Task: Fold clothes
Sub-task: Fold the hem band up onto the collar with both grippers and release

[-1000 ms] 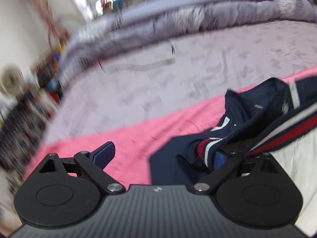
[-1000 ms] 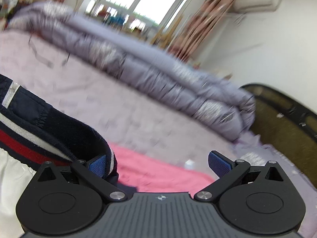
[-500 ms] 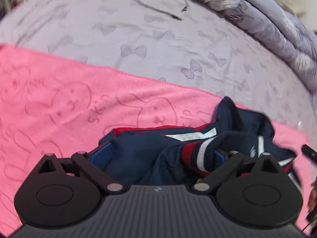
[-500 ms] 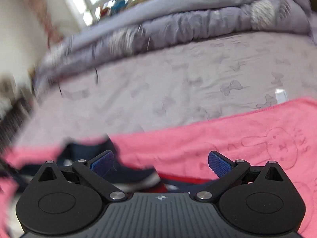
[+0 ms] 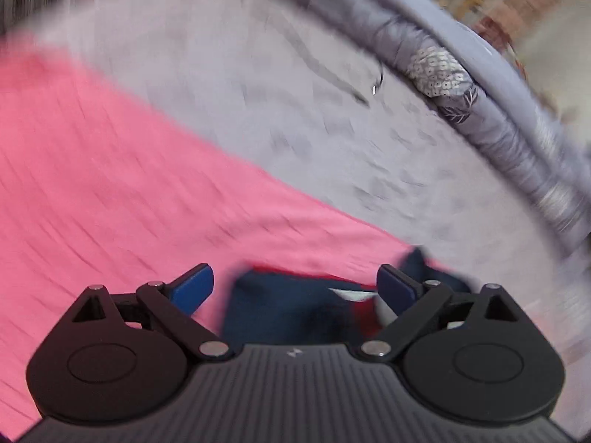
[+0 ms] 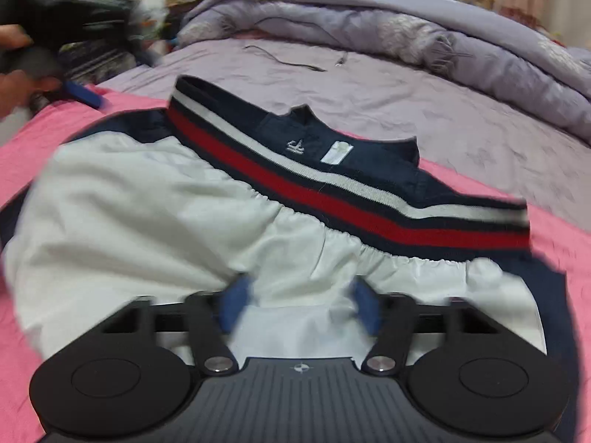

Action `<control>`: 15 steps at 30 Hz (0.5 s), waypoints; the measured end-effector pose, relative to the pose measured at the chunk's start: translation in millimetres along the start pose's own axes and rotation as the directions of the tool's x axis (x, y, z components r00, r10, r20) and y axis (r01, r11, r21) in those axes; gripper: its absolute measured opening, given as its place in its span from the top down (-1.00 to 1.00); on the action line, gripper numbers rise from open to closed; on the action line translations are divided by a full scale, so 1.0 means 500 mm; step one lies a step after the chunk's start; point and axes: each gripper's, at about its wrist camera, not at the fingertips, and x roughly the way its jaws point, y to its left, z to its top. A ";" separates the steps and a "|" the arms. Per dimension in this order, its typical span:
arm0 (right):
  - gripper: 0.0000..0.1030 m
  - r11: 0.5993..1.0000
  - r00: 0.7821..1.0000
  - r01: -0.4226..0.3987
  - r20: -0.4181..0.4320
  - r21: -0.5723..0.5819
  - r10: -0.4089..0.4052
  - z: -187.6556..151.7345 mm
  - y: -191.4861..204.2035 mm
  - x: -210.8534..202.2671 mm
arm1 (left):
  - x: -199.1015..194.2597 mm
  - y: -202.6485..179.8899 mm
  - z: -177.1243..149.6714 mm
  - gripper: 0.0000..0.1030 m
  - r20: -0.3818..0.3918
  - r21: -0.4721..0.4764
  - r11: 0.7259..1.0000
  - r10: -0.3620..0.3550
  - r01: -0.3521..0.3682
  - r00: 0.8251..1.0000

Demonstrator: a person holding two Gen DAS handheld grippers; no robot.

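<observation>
A navy jacket (image 6: pixel 373 170) with a red and white striped hem and a white lining (image 6: pixel 155 199) lies spread on a pink towel (image 6: pixel 22 155). My right gripper (image 6: pixel 300 308) hangs low over the lining. Its blurred jaws are closing with white cloth between the pads, which still stand apart. In the left wrist view my left gripper (image 5: pixel 294 286) is open at the jacket's navy edge (image 5: pixel 288 306), gripping nothing. One blue finger (image 6: pixel 83 95) of that gripper shows at the far left of the right wrist view, held by a hand (image 6: pixel 14 85).
The towel lies on a lilac bedsheet (image 6: pixel 424 92). A rolled lilac quilt (image 6: pixel 406 26) runs along the far side of the bed, and a thin dark cable (image 6: pixel 288 61) lies on the sheet before it. Clutter stands beyond the bed's left end.
The right gripper swung from the bare towel to over the jacket's white lining, and its jaws narrowed. The left gripper's view rolled and shifted; the jacket now sits lower between its wide jaws.
</observation>
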 end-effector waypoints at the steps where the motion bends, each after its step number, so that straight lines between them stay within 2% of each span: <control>1: 0.79 1.000 1.000 0.018 0.023 0.023 -0.018 0.005 0.004 -0.003 | -0.033 -0.005 -0.020 -0.86 0.070 0.074 0.996 0.034 -0.039 0.997; 3: 0.89 0.997 0.998 0.028 0.056 0.073 -0.032 0.016 -0.002 -0.007 | -0.091 -0.005 -0.068 -0.88 0.192 0.163 0.984 0.043 -0.075 0.980; 5: 0.90 0.996 0.997 0.038 0.056 0.085 -0.043 0.031 -0.006 0.003 | -0.132 0.004 -0.119 -0.89 0.261 0.195 0.979 0.008 -0.060 0.965; 8: 0.91 0.992 0.996 0.062 0.060 0.110 -0.069 0.050 -0.010 0.018 | -0.160 0.008 -0.183 -0.89 0.261 0.257 0.966 -0.051 -0.019 0.964; 11: 0.92 0.983 0.988 0.084 0.118 0.165 -0.104 0.086 -0.028 0.020 | -0.181 -0.009 -0.243 -0.89 0.293 0.336 0.941 -0.053 -0.051 0.955; 14: 0.92 0.973 0.973 0.096 0.187 0.209 -0.136 0.125 -0.035 0.028 | -0.196 -0.044 -0.301 -0.93 0.336 0.446 0.892 -0.085 -0.079 0.938; 15: 0.92 0.972 0.974 0.101 0.180 0.212 -0.140 0.133 -0.037 0.041 | -0.196 -0.059 -0.318 -0.93 0.348 0.477 0.873 -0.082 -0.101 0.934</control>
